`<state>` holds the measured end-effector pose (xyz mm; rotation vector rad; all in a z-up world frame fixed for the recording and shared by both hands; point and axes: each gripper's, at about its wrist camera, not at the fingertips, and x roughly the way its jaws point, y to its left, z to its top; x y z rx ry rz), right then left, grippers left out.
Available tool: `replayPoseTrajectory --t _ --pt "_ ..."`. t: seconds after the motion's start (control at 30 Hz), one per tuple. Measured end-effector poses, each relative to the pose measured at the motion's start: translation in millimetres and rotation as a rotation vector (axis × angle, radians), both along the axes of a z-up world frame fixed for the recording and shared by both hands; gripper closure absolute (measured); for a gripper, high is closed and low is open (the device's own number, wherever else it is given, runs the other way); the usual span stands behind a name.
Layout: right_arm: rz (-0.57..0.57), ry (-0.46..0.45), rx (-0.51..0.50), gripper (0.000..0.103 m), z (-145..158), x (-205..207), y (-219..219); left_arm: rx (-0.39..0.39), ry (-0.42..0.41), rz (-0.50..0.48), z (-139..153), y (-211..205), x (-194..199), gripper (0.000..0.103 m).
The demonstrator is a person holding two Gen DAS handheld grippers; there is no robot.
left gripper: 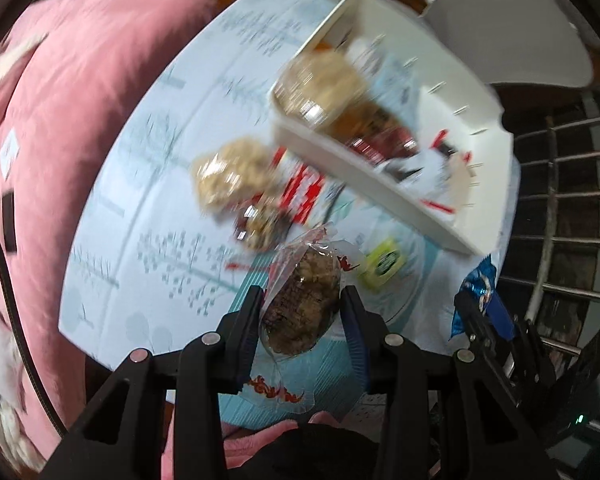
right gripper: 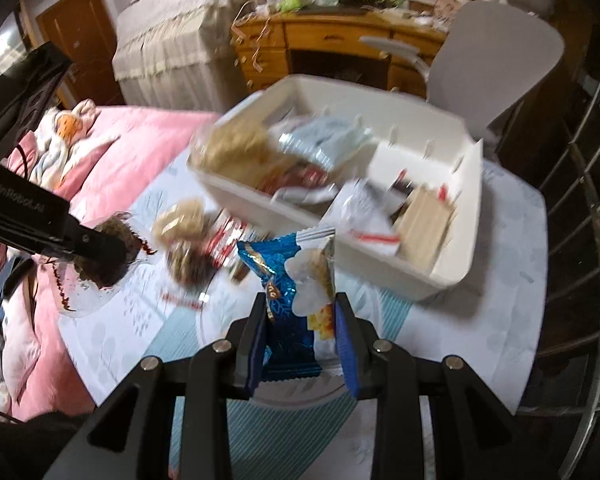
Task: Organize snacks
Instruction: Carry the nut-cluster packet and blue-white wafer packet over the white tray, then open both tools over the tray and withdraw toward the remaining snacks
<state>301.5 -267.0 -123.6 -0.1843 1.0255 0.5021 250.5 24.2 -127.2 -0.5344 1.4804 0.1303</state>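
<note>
A white bin [right gripper: 452, 268] sat on a desk [left gripper: 148, 200] covered in pale blue cloth printed with grey trees. Black tongs [right gripper: 300, 340] with blue pads [right gripper: 346, 344] flanked a shiny blue wrapper [right gripper: 284, 280]; the bedding [left gripper: 60, 100] was pink.

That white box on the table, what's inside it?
The white box has dividers. One side holds a pale crunchy snack bag and light wrappers; the other holds a tan packet and red-striped white wrappers. Anything underneath is covered, and blur hides labels.
</note>
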Motion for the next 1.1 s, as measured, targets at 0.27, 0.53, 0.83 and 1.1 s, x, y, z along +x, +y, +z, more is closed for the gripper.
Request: replayPoseTrajectory --t 0.27,0.53,0.83,1.1 --pt "-0.078 -0.105 0.008 0.072 30.7 39.5 -12.4 0.0 -0.081 -0.068 28.8 -10.2 42.9 0.065" --pt "-0.152 -0.127 0.015 0.072 35.2 72.9 -20.8 -0.039 -0.132 -0.082 34.6 -12.7 89.7 0.065" --pt "-0.264 -0.101 0.019 0.072 19.3 99.0 -30.4 -0.104 -0.248 -0.177 25.0 -39.7 125.5 0.065" --pt "-0.351 -0.039 0.101 0.053 8.9 102.1 -41.6 -0.119 -0.259 -0.247 16.5 -56.1 135.3 0.032"
